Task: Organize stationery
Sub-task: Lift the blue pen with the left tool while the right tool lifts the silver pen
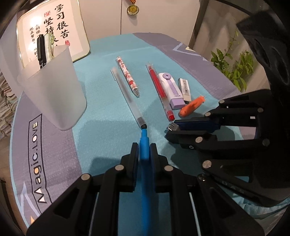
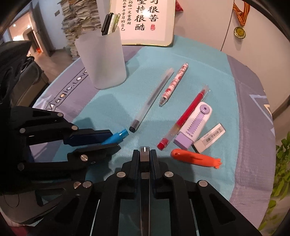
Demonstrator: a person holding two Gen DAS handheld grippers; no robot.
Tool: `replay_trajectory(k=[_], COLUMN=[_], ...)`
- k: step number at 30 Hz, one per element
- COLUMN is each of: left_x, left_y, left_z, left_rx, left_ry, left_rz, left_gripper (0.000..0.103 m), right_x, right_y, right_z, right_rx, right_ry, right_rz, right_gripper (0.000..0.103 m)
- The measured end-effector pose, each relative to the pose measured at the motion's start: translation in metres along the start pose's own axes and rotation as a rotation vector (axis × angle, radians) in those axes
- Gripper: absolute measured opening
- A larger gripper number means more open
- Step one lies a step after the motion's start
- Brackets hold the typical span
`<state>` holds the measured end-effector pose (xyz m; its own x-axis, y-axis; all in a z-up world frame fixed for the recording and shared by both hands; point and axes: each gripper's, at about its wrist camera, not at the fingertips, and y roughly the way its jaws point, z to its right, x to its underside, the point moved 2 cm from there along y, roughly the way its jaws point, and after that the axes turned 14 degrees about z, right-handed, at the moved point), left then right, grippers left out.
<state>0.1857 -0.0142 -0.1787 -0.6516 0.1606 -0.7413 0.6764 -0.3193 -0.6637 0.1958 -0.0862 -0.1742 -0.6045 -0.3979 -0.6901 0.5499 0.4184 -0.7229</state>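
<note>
My left gripper (image 1: 144, 151) is shut on a blue pen (image 1: 144, 143), tip forward, low over the teal mat; it also shows in the right wrist view (image 2: 116, 137). My right gripper (image 2: 145, 154) is shut on a dark pen with a clear cap end (image 2: 144, 154), seen in the left view (image 1: 172, 126). On the mat lie a frosted grey pen (image 1: 126, 94), a red-patterned pen (image 1: 127, 76), a red pen (image 1: 159, 90), a purple correction tape (image 1: 171, 90), a white eraser (image 1: 184, 89) and an orange cutter (image 1: 192, 106). A frosted pen cup (image 1: 52, 87) stands at the left with pens inside.
A framed calligraphy board (image 1: 54, 27) leans at the back behind the cup. A medal (image 1: 133, 9) hangs on the wall. Green plant leaves (image 1: 233, 63) are off the table's right edge. A paper stack (image 2: 81, 21) stands at the far left.
</note>
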Motion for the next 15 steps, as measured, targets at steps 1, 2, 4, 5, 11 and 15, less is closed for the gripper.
replay_trajectory(k=[1,2,4,5,11,15], left_x=[0.000,0.000,-0.002,-0.003,-0.002,0.002], left_y=[-0.002,-0.005,-0.012,-0.016,-0.017,-0.006], left_z=[-0.001,-0.002,-0.003,-0.003,0.001,0.005], left_rx=[0.001,-0.002,-0.005,-0.002,-0.006,0.002], left_ry=[-0.008,-0.016,-0.022,-0.021,0.004,0.012], left_rz=[0.002,0.010,0.026,0.036,0.023,-0.011], left_gripper=[0.009,0.009,0.009,0.009,0.009,0.013], right_x=[-0.001,-0.002,-0.004,-0.005,-0.003,-0.001], right_y=[-0.005,-0.010,-0.019,-0.027,-0.046,-0.047], right_z=[0.000,0.001,0.001,0.002,0.001,0.000], right_rx=[0.001,0.000,-0.003,0.000,0.000,-0.004], right_ry=[0.005,0.009,0.014,0.013,0.016,0.025], right_rz=[0.013,0.028,0.058,0.080,0.120,0.117], right_gripper=[0.012,0.012,0.012,0.012,0.012,0.012])
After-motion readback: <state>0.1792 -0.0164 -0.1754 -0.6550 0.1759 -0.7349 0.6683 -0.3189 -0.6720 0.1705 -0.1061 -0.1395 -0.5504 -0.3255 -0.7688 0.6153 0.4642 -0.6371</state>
